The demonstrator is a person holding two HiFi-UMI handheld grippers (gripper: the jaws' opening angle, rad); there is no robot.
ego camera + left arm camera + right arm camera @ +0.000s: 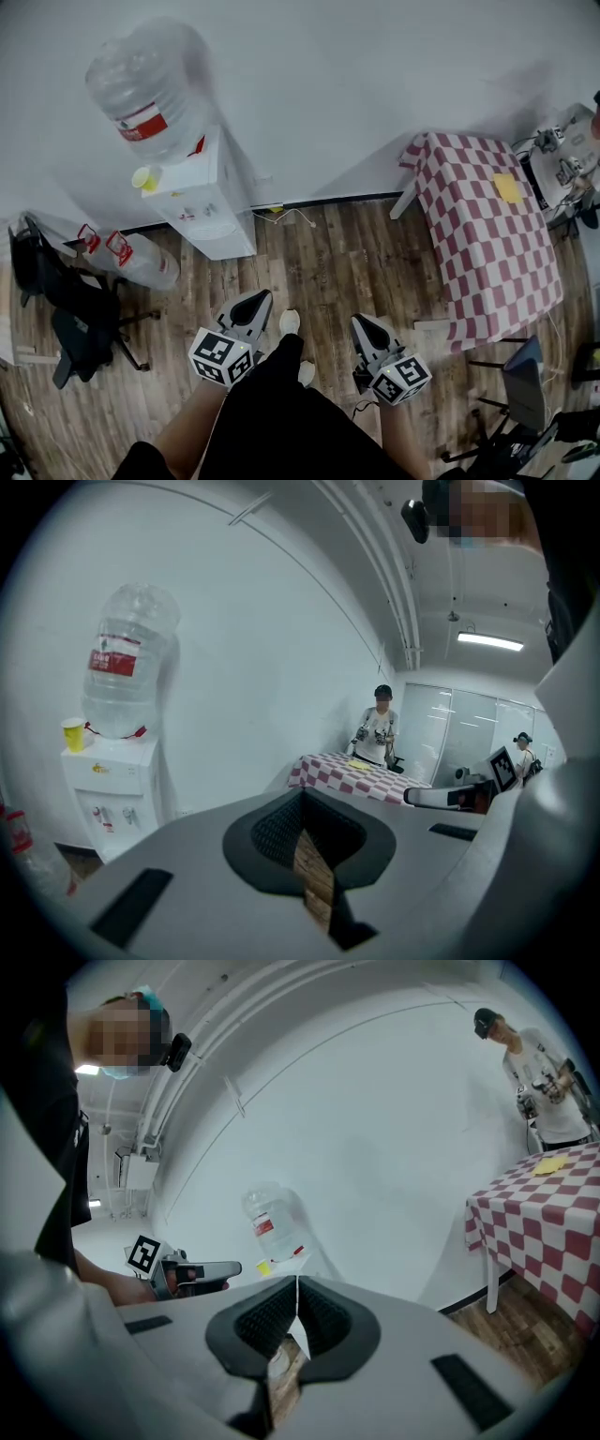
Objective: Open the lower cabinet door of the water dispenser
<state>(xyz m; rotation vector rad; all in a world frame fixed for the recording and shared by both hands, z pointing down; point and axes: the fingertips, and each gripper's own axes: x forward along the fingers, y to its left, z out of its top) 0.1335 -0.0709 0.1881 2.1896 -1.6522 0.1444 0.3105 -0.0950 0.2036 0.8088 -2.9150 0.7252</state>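
Note:
The white water dispenser [214,202] stands against the wall at the upper left, with a big clear bottle [155,89] on top and a yellow cup [142,178] beside it. Its lower cabinet front [223,239] looks shut. My left gripper [255,302] and right gripper [361,323] hover over the wood floor, well short of the dispenser, both shut with nothing between the jaws. In the left gripper view the dispenser [112,794] is at the far left, beyond the shut left gripper [302,803]. In the right gripper view the bottle [272,1222] shows above the shut right gripper [297,1288].
A table with a red-and-white checked cloth [487,234] stands at the right. A spare water bottle [131,258] lies on the floor left of the dispenser, beside a black office chair [66,309]. A cable [286,216] runs along the wall. A person [380,724] stands behind the table.

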